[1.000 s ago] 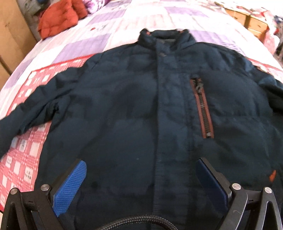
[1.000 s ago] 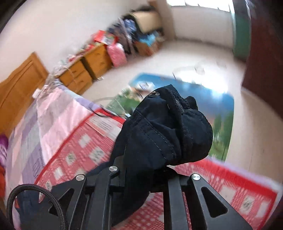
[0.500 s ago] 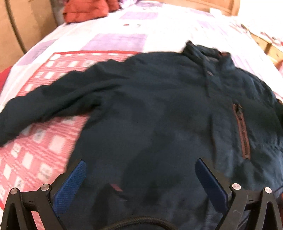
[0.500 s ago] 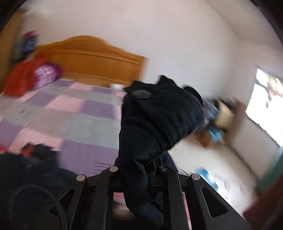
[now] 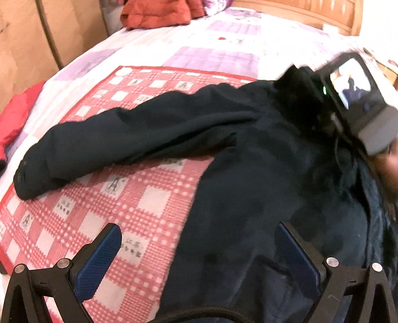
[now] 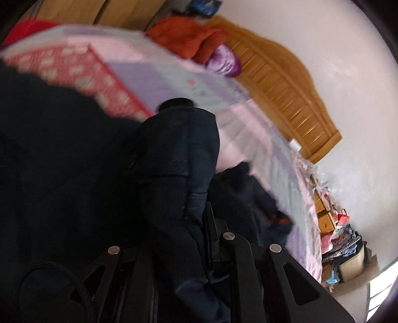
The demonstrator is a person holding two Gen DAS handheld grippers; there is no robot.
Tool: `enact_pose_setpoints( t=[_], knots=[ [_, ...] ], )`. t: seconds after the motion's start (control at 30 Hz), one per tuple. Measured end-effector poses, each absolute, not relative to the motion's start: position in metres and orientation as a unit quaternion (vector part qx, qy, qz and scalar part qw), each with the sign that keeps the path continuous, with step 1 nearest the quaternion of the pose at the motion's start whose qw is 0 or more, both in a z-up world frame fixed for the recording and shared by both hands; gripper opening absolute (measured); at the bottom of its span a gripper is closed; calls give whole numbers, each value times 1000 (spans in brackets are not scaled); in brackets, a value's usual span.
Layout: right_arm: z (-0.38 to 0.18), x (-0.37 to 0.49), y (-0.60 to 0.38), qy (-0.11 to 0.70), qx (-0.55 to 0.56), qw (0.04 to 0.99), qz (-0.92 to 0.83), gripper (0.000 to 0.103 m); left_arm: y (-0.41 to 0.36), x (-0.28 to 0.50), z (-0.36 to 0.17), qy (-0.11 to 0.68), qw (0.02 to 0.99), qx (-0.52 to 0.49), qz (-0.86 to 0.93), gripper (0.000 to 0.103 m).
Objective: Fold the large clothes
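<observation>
A dark navy jacket (image 5: pixel 261 179) lies on a red checked mat (image 5: pixel 129 198) on the bed. Its left sleeve (image 5: pixel 112 144) stretches out to the left over the mat. My left gripper (image 5: pixel 199 251) is open and empty, with blue pads (image 5: pixel 99 256), low over the jacket's lower edge. My right gripper (image 6: pixel 191 223) is shut on the jacket's other sleeve (image 6: pixel 181 154) and holds it over the jacket's body (image 6: pixel 62 161). The right gripper's body shows in the left wrist view (image 5: pixel 355 99) above the jacket's right side.
The bed has a purple and white patchwork cover (image 5: pixel 219 54) and a wooden headboard (image 6: pixel 286 84). An orange garment (image 5: pixel 156 12) and a purple pillow (image 6: pixel 223 62) lie at the head. A red cloth (image 5: pixel 15 116) hangs at the left edge. Clutter (image 6: pixel 340 243) stands on the floor.
My right gripper has swung the held sleeve from beyond the bed's side inward over the jacket. My left gripper has shifted left, so the outstretched left sleeve and the mat now fill its view.
</observation>
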State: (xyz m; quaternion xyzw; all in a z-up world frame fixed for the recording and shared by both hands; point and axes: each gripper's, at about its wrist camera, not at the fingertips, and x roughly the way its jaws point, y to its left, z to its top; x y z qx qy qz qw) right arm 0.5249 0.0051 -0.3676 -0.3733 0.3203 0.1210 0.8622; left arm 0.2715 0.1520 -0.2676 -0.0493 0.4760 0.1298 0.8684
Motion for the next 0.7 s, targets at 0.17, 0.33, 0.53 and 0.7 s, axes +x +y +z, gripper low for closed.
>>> enact_pose_setpoints(
  t=[0.17, 0.33, 0.53, 0.7],
  knots=[
    [-384, 520, 5, 316, -400, 847, 149, 24, 161, 278, -274, 477, 865, -61, 140, 101],
    [-386, 494, -3, 320, -400, 834, 205, 34, 156, 302, -270, 470, 869, -70, 136, 101],
    [-346, 467, -17, 329, -309, 847, 280, 100, 137, 335, -255, 451, 881, -68, 123, 101],
    [-297, 459, -80, 341, -169, 896, 229, 100, 114, 371, -243, 443, 890, -48, 101, 101]
  ],
)
